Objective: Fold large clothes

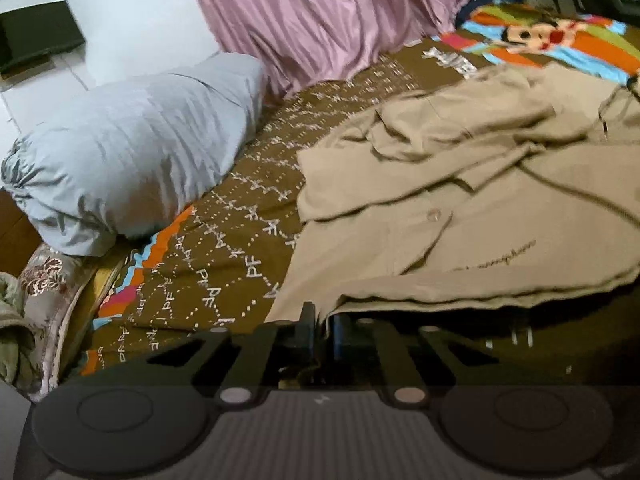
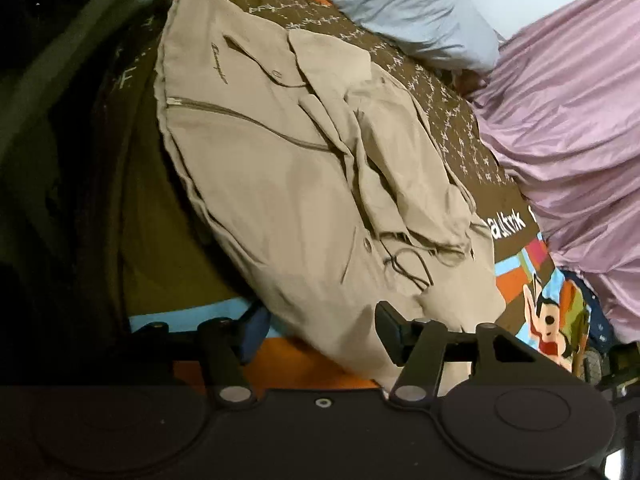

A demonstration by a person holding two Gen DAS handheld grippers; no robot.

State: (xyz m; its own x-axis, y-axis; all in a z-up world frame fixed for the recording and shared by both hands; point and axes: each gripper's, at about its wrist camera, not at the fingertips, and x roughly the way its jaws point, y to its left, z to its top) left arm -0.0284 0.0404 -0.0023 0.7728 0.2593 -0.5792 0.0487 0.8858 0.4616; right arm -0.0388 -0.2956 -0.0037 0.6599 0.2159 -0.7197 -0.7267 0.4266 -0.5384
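Observation:
A large beige jacket [image 1: 480, 220] with a zip, buttons and a small stitched logo lies partly folded on a brown patterned bedspread [image 1: 224, 248]. In the left wrist view my left gripper [image 1: 323, 330] sits at the jacket's near hem corner, its jaws nearly together with the cloth edge pinched between them. The right wrist view shows the same jacket [image 2: 280, 184] from its other end, drawcords lying loose on top. My right gripper [image 2: 320, 334] stands open there. Its fingers are wide apart on either side of the jacket's near edge, and the pads are off the cloth.
A grey-blue pillow [image 1: 132, 152] lies on the bed's far side beside a hanging pink curtain [image 1: 320, 20]. Both show in the right wrist view too: pillow [image 2: 416, 12], curtain [image 2: 580, 120]. The bedspread [image 2: 452, 120] has a bright cartoon panel [image 2: 548, 332]. A dark shape fills that view's left side.

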